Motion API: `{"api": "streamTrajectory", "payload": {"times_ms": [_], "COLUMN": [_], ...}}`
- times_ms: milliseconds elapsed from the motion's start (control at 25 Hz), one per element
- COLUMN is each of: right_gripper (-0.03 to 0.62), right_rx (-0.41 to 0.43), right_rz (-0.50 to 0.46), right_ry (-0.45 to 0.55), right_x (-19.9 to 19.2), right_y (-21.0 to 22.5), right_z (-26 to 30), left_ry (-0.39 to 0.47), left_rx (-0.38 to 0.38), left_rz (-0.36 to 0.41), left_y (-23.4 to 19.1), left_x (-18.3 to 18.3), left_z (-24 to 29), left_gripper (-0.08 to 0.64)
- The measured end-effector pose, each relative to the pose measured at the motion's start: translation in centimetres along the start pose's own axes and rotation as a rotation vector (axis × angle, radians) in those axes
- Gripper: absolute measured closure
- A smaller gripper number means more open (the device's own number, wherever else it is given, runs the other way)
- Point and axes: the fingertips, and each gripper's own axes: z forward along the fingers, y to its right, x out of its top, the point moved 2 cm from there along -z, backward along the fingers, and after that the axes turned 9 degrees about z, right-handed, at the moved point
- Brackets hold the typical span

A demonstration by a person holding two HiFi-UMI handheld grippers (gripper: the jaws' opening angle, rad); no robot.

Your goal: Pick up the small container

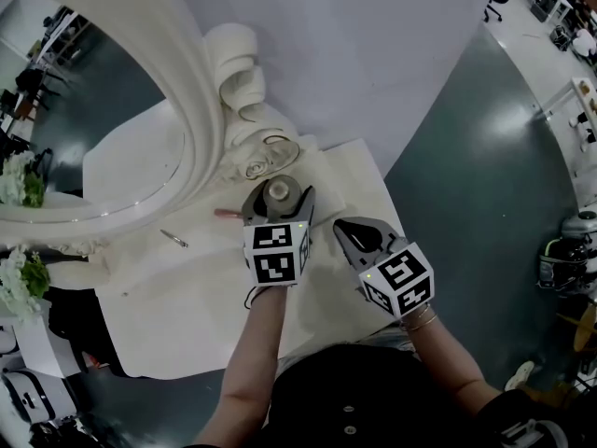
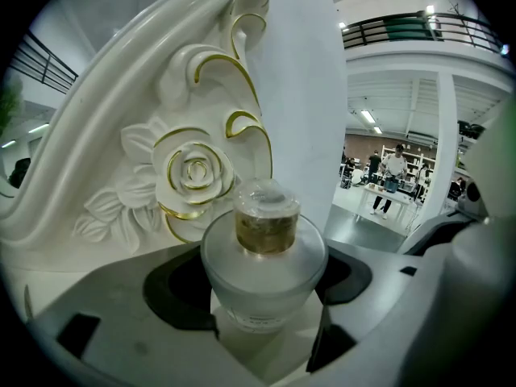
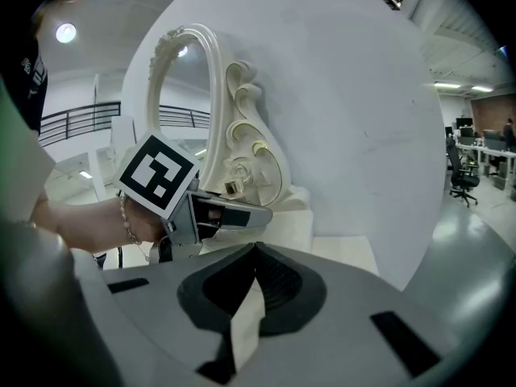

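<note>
Now: the left gripper [image 1: 278, 198] [image 2: 263, 301] is clamped on the small frosted-glass container [image 1: 280, 192] [image 2: 263, 258], a round jar with a gold neck under a clear cap. In the left gripper view we see a dark pad against each side of its wide body, and the jar is upright. We cannot tell whether its base touches the white-covered table [image 1: 187, 315].

The jar sits just in front of the ornate white mirror frame [image 1: 201, 110] [image 3: 214, 95], near its carved rose with gold edging [image 2: 193, 170].

The right gripper [image 1: 347, 231] [image 3: 255, 256] is beside the left one, not touching it. Its jaws are together with nothing between them. Its view shows the left gripper's marker cube [image 3: 157, 174] and the person's left hand [image 3: 85, 226] behind it.

A slender metallic object [image 1: 173, 239] lies on the table, well apart from both grippers.
</note>
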Motion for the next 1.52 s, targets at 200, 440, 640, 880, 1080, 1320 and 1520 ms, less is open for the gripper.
{"api": "streamTrajectory", "payload": {"times_ms": [200, 440, 640, 880, 1080, 1320, 1520], "right_gripper": [0.589, 0.589, 0.589, 0.589, 0.589, 0.589, 0.589], "right_rx": [-0.019, -0.023, -0.024, -0.006, 0.019, 0.054, 0.064], "right_rz": [-0.005, -0.017, -0.039, -0.08, -0.113, -0.133, -0.142], "right_ry": [0.013, 0.026, 0.056, 0.084, 0.1, 0.094, 0.11], "right_x": [0.2, 0.6, 1.4, 2.3, 2.7, 2.8, 2.5], "right_y": [-0.2, -1.0, -2.1, -3.9, -5.8, -7.7, -9.0], "right_z": [-0.5, -1.3, -1.9, -2.4, -2.9, -3.4, -4.0], "left_ry": [0.017, 0.065, 0.121, 0.197, 0.243, 0.288, 0.288], "left_rx": [-0.035, -0.043, -0.027, -0.034, -0.064, -0.113, -0.13], "left_rz": [-0.005, 0.0, -0.026, -0.025, -0.026, -0.02, -0.024], "left_y": [0.3, -0.1, -0.5, -0.7, -0.2, 0.9, 1.8], "left_x": [-0.2, 0.7, 1.5, 2.4, 2.4, 1.7, 0.6], "left_z": [-0.9, -2.9, -5.4, -8.9, -11.8, -15.0, -16.7], "left_gripper": [0.242, 0.242, 0.242, 0.241, 0.242, 0.242, 0.241]}}
